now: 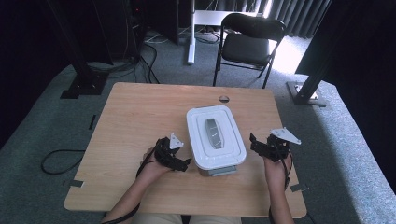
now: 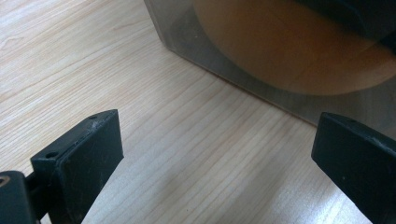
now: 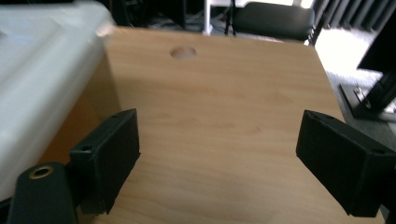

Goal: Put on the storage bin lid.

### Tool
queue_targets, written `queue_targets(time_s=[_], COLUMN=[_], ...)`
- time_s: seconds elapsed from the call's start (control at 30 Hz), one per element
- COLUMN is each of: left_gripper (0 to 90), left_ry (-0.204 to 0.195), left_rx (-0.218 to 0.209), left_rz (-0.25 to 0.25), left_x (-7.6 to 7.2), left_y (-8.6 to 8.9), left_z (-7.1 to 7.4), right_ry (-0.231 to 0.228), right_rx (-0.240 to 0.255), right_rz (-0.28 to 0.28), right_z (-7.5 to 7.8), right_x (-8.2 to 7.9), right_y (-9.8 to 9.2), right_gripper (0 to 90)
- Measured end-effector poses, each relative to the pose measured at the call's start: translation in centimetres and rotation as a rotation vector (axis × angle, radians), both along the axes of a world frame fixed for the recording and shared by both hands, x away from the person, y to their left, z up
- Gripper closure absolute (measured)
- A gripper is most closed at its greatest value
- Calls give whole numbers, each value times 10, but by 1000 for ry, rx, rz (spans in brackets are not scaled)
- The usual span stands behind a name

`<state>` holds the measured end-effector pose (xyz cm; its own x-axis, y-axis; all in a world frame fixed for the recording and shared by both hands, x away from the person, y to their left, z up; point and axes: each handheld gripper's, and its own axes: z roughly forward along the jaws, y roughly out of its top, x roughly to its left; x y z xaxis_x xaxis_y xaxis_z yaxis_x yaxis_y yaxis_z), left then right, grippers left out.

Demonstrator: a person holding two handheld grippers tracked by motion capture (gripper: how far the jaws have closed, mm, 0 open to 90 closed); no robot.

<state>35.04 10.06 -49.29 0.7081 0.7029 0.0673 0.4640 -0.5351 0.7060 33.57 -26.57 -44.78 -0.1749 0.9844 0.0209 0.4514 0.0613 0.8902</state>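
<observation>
The white lidded container [image 1: 215,140] sits a little right of the middle of the high view, on the wooden table [image 1: 140,121], its lid [image 1: 205,116] on and a grey handle [image 1: 213,133] set along the lid's centre; no brand, label or writing can be read on it or anywhere else in the frames. The left gripper [image 1: 184,163] lies just left of the container's near corner, at lower centre-left of that view, and in the left gripper view its jaws stand wide apart over bare table, with the container's clear wall [image 2: 280,93] across the upper right of the frame. The right gripper [image 1: 254,142] is just right of the container, at centre-right of the high view; its jaws also gape wide with nothing between them, and the container's white edge [image 3: 42,70] shows at the upper left of the right gripper view. A round hole [image 3: 183,52] in the tabletop shows near the top centre there, with a black folding chair [image 1: 250,39] beyond the table's far edge.
</observation>
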Motion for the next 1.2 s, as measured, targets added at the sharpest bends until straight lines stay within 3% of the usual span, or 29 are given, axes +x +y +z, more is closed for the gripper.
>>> queue_targets(time_s=[0.2,0.37,0.7,0.9,1.1,1.2], left_gripper=[26,26,26,26,26,26], left_ry=[-4,-5,-10,-11,-12,-10], left_rx=[-16,-10,-25,-24,-19,-18], left_rz=[-2,-7,-4,-1,9,11], left_x=[2,4,7,7,8,8], left_y=[-2,-5,-6,-2,5,8], left_z=[2,3,5,6,6,6], right_ry=[59,91,113,116,117,115], right_rx=[-9,1,21,69,76,56], right_rz=[2,48,150,185,218,219], right_z=[-25,-45,-53,-56,-57,-59], right_x=[5,10,12,10,5,2], right_y=[-6,3,22,26,34,39], right_gripper=[132,127,145,138,140,144])
